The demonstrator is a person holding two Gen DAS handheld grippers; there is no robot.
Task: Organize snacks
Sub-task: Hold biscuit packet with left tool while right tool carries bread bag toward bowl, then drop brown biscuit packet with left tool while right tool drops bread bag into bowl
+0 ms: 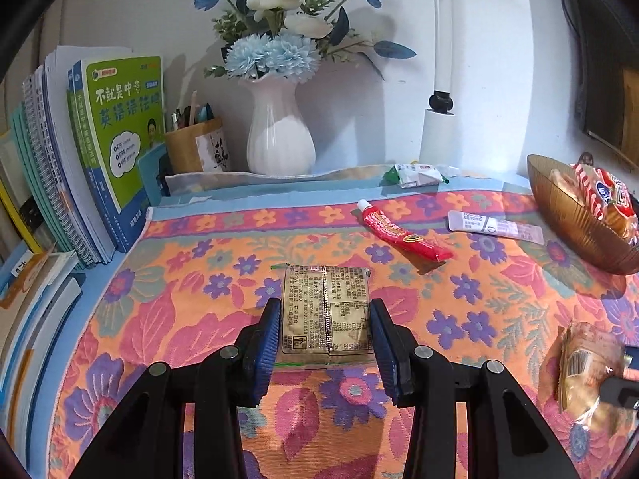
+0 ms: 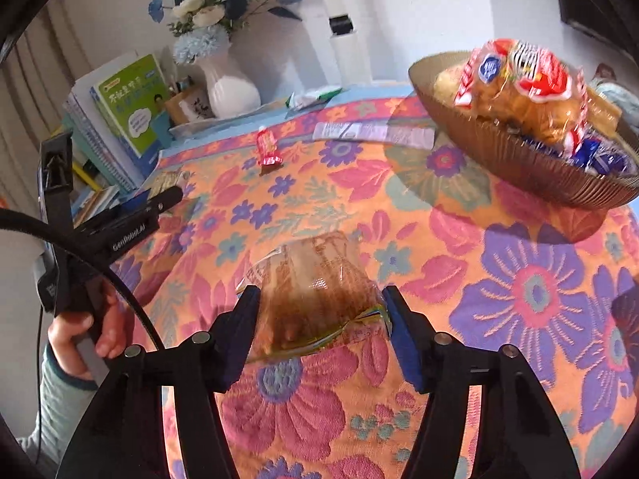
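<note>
My left gripper (image 1: 324,319) has its blue pads against both sides of a flat gold snack packet (image 1: 325,313) that lies on the floral cloth. My right gripper (image 2: 319,307) is shut on a clear-wrapped brown pastry (image 2: 315,291) and holds it above the cloth; the pastry shows blurred in the left wrist view (image 1: 587,371). A brown ribbed bowl (image 2: 499,147) at the right holds a red-and-white wrapped bread (image 2: 523,80) and blue-wrapped sweets. The bowl also shows in the left wrist view (image 1: 575,215).
On the cloth lie a red tube (image 1: 403,233), a white tube (image 1: 495,225) and a green-white packet (image 1: 415,173). A white vase of blue flowers (image 1: 279,135), a pen cup (image 1: 195,145) and a row of books (image 1: 104,147) stand at the back left.
</note>
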